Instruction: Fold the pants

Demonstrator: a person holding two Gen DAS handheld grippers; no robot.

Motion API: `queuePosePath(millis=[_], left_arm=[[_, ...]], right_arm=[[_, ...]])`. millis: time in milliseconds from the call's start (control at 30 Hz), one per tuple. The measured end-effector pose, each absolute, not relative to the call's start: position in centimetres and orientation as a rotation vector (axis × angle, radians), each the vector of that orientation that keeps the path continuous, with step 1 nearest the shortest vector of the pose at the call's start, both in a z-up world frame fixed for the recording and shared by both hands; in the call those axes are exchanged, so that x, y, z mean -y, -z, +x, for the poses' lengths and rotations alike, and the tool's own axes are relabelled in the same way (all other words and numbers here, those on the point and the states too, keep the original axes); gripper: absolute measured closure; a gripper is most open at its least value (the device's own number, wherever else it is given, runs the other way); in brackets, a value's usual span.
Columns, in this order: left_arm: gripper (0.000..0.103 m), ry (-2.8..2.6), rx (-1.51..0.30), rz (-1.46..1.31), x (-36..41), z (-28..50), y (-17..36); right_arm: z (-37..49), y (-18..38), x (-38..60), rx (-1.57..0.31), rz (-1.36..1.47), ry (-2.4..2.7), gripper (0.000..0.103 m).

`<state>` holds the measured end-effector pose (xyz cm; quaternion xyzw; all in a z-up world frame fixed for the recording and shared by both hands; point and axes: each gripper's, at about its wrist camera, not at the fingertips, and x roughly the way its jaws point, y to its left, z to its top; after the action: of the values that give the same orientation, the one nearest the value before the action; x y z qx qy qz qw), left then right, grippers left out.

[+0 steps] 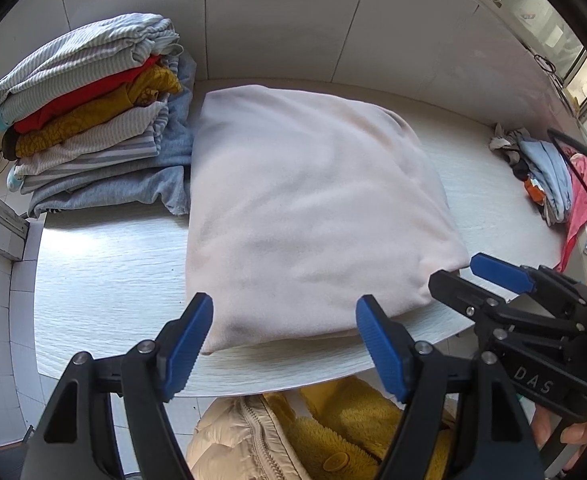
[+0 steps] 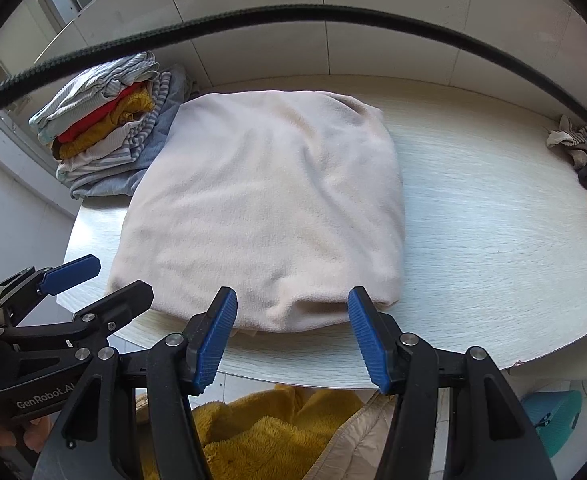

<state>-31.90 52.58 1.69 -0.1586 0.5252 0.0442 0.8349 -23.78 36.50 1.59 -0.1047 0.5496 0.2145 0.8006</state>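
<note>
Resting on the counter (image 2: 473, 240) against its near edge, the folded pants (image 2: 261, 208) form a compact square. Left claw (image 1: 285, 336) and right claw (image 2: 291, 330) hover apart, empty, at the near hem. Folding appears complete; next, transfer to the stack (image 1: 89, 116).

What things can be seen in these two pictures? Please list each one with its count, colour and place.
folded pants: one, pale pink, middle of the table
table: one, light wood grain, against the wall
stack of folded clothes: one, grey stripes, red, mustard and grey-blue, far left corner, touching the pants
loose clothes heap: one, light blue, pink, orange and dark, far right edge of the table
cable: one, black, across the top of the right wrist view
stool: one, teal, on the floor at right
jacket: one, beige with mustard fleece lining, worn by the person
left gripper: blue pads, open
right gripper: blue pads, open
</note>
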Motion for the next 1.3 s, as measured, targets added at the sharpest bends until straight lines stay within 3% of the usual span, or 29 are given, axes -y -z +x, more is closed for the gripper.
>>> queuePosePath(millis=[1300], left_arm=[[0.026,-0.114,-1.111,-0.342,-52.75,-32.41,-1.76]], right_arm=[[-24.58,-1.79,-36.86,-1.176,-0.223,-0.461,0.044]])
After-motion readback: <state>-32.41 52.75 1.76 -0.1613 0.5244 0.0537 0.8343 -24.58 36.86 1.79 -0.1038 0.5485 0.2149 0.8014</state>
